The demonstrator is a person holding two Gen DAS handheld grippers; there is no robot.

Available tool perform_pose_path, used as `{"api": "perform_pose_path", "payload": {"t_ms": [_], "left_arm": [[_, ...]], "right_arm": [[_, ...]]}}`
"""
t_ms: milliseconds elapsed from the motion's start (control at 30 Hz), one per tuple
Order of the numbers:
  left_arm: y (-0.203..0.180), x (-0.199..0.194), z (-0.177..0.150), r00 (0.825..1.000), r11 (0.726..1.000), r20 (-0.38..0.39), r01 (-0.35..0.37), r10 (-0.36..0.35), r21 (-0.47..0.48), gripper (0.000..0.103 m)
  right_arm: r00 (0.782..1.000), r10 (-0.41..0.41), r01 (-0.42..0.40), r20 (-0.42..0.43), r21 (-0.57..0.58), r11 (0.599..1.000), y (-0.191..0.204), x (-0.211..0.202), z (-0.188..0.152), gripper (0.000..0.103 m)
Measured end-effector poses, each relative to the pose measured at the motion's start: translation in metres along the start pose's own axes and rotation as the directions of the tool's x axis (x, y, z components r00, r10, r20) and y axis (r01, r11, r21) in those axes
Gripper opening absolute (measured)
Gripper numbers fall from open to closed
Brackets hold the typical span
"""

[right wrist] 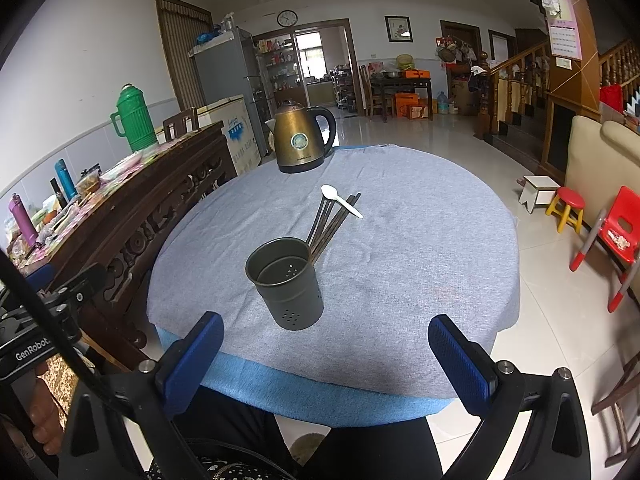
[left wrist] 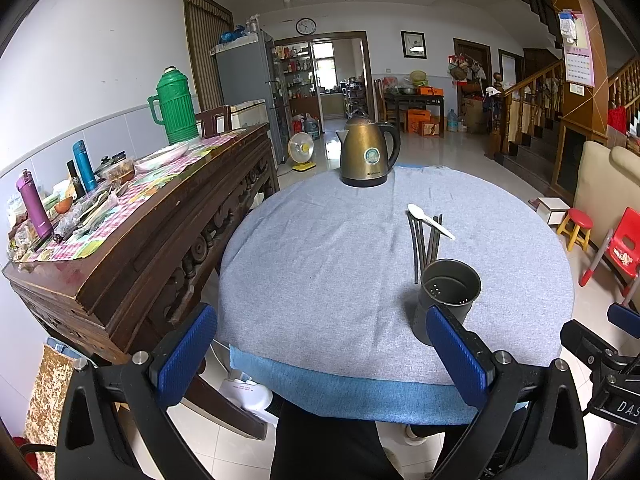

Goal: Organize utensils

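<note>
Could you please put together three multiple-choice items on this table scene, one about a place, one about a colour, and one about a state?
1. Where does the white plastic spoon lie?
A. inside the holder
B. across the far ends of the dark chopsticks
C. on the floor

2. What colour is the tall thermos jug on the wooden sideboard?
A. green
B. red
C. white

3. What is the state of the grey perforated metal utensil holder?
A. tipped over
B. full of utensils
C. upright and empty

Answers: 1 B, the spoon rests on the chopsticks on the grey tablecloth. 2 A, its ribbed body is plainly green. 3 C, its open mouth shows only the holed bottom, and both the left gripper and the right gripper are open and hold nothing.
</note>
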State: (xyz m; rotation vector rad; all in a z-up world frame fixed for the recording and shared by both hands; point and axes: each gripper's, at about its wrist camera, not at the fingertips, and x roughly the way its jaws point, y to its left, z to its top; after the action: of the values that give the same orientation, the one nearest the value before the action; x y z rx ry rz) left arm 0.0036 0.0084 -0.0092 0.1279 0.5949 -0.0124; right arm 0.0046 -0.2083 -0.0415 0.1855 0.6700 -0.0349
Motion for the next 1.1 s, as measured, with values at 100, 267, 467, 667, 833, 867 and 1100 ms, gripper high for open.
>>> {"api": "perform_pose_path", "payload": {"t_ms": [100,267,467,667,833,867,1100], "left_arm": [[0.0,0.001,-0.001,1.0,1.0,0.0,0.001,-0.001,-0.001,0.103],[-0.001,0.003,0.0,1.0,1.0,-0.004,0.002,-0.002,0.001,0.103],[-0.004,0.018,0.008,1.0,1.0,-0.024,0.001,-0.001,-0.001,0.103],[-0.006,0.044,0.017,0.999,1.0,-0.052,0.002,-0.001,0.003,0.103],[-0.007,0.073,0.028,0.997,1.0,-0.079,0.01,-0.01,0.006,0.103],[-0.006,0.081,0.031,0.996,1.0,-0.086,0.014,-0.013,0.008,0.103],[-0.006,0.139,0.055,0.992,0.999,-0.124,0.031,-0.03,0.009,0.103]], "right_arm": [[1.0,-0.001,0.001,0.0,-0.001,1.0,0.0,0.0,0.0,0.103],[1.0,-0.005,0.005,-0.004,-0.002,1.0,-0.001,0.004,0.002,0.103],[1.0,-0.016,0.016,-0.014,-0.01,1.0,-0.004,0.015,0.009,0.103],[0.999,-0.028,0.028,-0.034,-0.005,1.0,-0.01,0.034,0.022,0.103],[0.998,-0.045,0.044,-0.048,-0.015,0.999,-0.014,0.056,0.041,0.103],[0.998,-0.047,0.046,-0.051,-0.017,0.999,-0.017,0.062,0.047,0.103],[0.995,-0.045,0.046,-0.087,0.015,0.999,-0.041,0.11,0.097,0.103]]}}
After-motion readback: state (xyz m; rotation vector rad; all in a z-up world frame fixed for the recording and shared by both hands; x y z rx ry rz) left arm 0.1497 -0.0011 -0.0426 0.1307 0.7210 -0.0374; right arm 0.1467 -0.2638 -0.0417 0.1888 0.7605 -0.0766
